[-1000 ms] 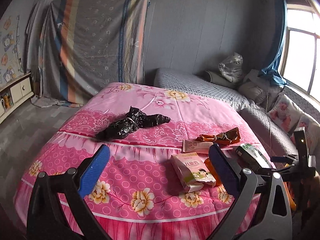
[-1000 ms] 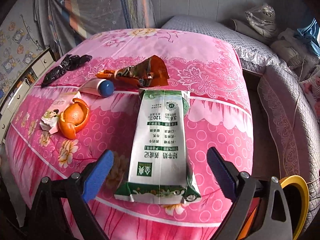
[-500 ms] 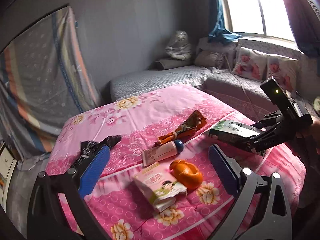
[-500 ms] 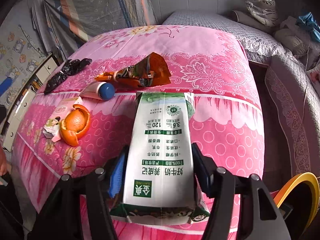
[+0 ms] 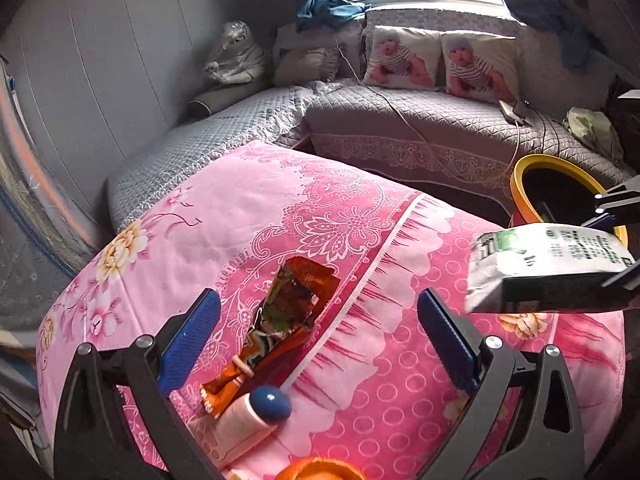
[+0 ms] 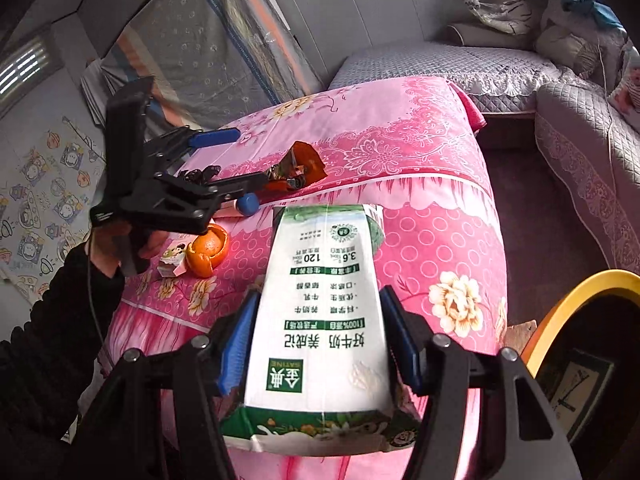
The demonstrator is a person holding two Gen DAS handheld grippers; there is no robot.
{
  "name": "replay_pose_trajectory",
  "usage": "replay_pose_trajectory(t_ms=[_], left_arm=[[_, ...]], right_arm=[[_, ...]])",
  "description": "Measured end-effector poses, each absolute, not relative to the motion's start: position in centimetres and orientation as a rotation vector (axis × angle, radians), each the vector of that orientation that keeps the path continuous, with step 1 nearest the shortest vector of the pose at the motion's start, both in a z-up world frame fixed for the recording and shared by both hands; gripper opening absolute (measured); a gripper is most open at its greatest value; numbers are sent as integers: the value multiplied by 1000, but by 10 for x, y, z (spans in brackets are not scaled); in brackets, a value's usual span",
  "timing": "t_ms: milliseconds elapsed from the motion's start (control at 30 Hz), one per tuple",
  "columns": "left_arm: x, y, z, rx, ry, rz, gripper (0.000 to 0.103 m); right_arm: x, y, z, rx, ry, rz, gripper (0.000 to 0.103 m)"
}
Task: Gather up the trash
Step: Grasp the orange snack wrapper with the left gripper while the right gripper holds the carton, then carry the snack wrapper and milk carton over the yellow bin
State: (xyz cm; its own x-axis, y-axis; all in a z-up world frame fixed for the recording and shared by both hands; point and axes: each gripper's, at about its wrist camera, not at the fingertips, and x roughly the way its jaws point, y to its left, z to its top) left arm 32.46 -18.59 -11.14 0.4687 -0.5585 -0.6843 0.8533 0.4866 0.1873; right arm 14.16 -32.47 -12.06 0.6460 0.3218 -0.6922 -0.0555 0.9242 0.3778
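My right gripper is shut on a white and green milk carton and holds it lifted above the pink table; the carton also shows in the left wrist view. My left gripper is open and empty, hovering over an orange snack wrapper and a white tube with a blue cap. The left gripper shows in the right wrist view, above the wrapper. An orange peel and a small pink box lie near the table's left edge.
A yellow-rimmed bin stands on the floor right of the table, also in the left wrist view. A grey quilted sofa with pillows runs behind. The pink cloth-covered table holds the litter.
My right gripper closed on the milk carton and lifted it off the table. My left gripper swung right, from the black bag side toward the wrapper and tube.
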Motion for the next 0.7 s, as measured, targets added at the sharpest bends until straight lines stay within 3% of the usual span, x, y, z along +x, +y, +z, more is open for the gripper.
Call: replay_pose_trajectory(t_ms=[133,233,333,400,433,467,533,700], left_arm=[[355,-203,-127,560,660,-898,93],[368,-211,-136,558,708,-906,83],[377,-215,-145,580,739,-899,79],[380,-216,-153,597,762,-895,66],[382,-216,-156,601,780,-897,52],[383,-215,-159,604,794,-894,45],[381,-212,-159,603,789,-901,38],[374,-194,-135,514,727,-890,35]], right_arm=[[131,-338,-121,375,825,208,57],[127,-344,-122,394,822,206,57],[125,-346,-124,404,821,201,57],[125,-347,-124,410,820,205,57],[124,-346,-124,411,819,206,57],[124,-345,-123,411,819,207,58],[125,-344,-122,416,817,208,58],[125,-338,-118,403,812,218,57]])
